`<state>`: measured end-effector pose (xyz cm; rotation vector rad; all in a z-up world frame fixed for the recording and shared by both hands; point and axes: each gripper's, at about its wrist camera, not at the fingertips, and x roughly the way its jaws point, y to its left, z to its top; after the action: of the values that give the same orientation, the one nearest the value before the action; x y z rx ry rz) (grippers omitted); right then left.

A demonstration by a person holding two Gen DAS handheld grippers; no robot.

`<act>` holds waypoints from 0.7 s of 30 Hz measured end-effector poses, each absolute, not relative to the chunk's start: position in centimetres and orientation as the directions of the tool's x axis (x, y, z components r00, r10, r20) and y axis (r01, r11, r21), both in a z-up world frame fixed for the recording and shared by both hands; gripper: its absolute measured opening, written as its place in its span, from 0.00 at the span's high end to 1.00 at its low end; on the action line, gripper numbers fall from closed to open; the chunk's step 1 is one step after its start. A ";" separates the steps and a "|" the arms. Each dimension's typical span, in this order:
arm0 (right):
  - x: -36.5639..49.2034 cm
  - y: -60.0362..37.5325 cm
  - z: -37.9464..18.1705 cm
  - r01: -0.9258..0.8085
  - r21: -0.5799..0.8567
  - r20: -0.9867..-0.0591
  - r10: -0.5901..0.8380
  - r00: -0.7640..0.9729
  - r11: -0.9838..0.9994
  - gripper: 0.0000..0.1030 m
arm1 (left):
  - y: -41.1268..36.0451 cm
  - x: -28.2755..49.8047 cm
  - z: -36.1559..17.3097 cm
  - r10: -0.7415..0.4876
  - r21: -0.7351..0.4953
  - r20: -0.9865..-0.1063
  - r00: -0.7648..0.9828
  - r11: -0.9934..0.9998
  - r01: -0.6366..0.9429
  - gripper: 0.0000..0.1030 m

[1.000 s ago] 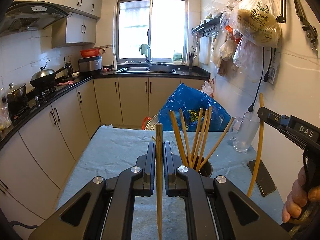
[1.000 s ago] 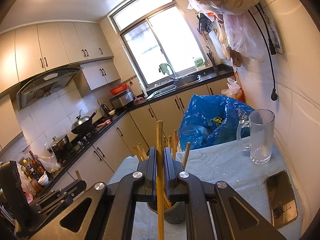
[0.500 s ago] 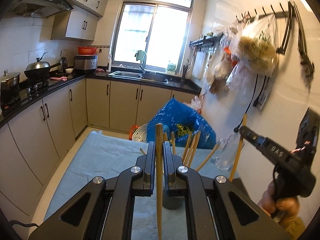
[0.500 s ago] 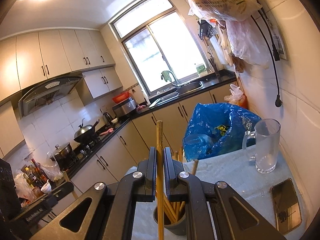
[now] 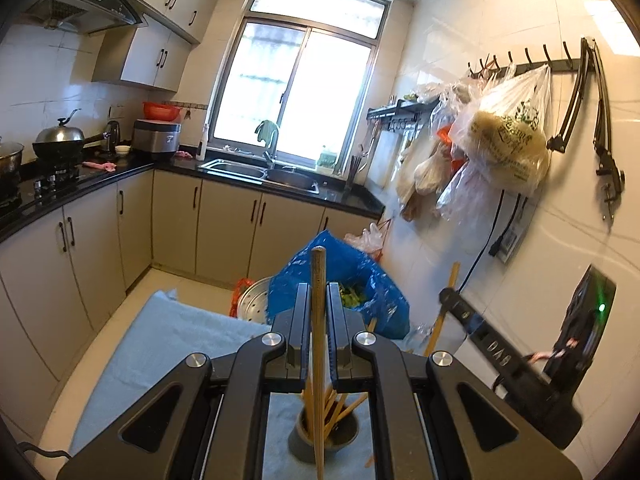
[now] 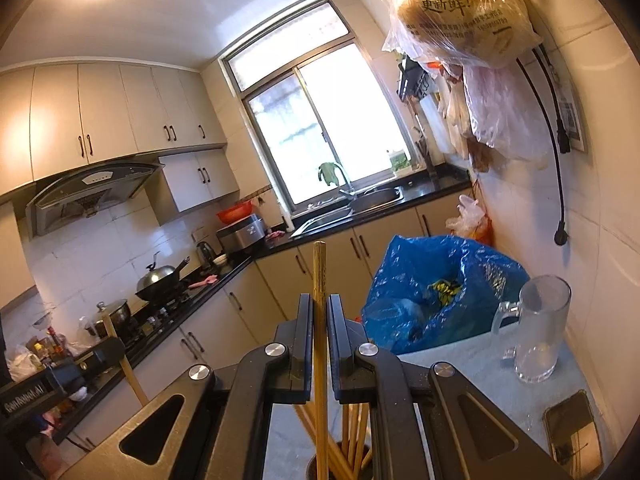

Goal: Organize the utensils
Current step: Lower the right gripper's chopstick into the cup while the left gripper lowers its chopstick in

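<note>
My left gripper is shut on a wooden chopstick held upright, its lower end hanging over a grey utensil cup that holds several chopsticks. My right gripper is shut on another wooden chopstick, also upright, with its lower end over or in the same cup. The right gripper with its chopstick shows in the left wrist view, to the right of the cup. The left gripper shows at the lower left of the right wrist view.
The cup stands on a table with a pale blue cloth. A glass mug and a phone lie at the right by the tiled wall. A blue bag sits behind the table. Bags hang from wall hooks.
Both grippers have risen and tilted, so the cup now sits low beneath them. Each still holds its chopstick, now more directly over the cup.
</note>
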<state>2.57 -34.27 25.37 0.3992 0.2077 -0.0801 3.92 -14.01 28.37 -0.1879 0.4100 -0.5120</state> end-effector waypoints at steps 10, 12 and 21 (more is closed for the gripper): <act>5.7 -35.5 23.6 0.238 0.398 -0.209 -0.165 0.964 0.886 0.93 | -16.9 7.2 27.0 -0.483 -0.285 -0.304 0.821 0.869 0.405 0.93; 6.1 -35.6 23.0 0.247 0.396 -0.216 -0.171 0.961 0.885 0.93 | -17.3 7.9 26.5 -0.472 -0.285 -0.299 0.829 0.874 0.395 0.93; 6.6 -35.7 21.4 0.264 0.366 -0.217 -0.194 0.957 0.892 0.93 | -18.6 9.5 24.1 -0.455 -0.273 -0.318 0.832 0.884 0.379 0.93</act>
<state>6.63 -35.70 21.39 0.4035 0.1769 -0.2385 9.51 -18.55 24.13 -0.2031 0.3861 -0.4452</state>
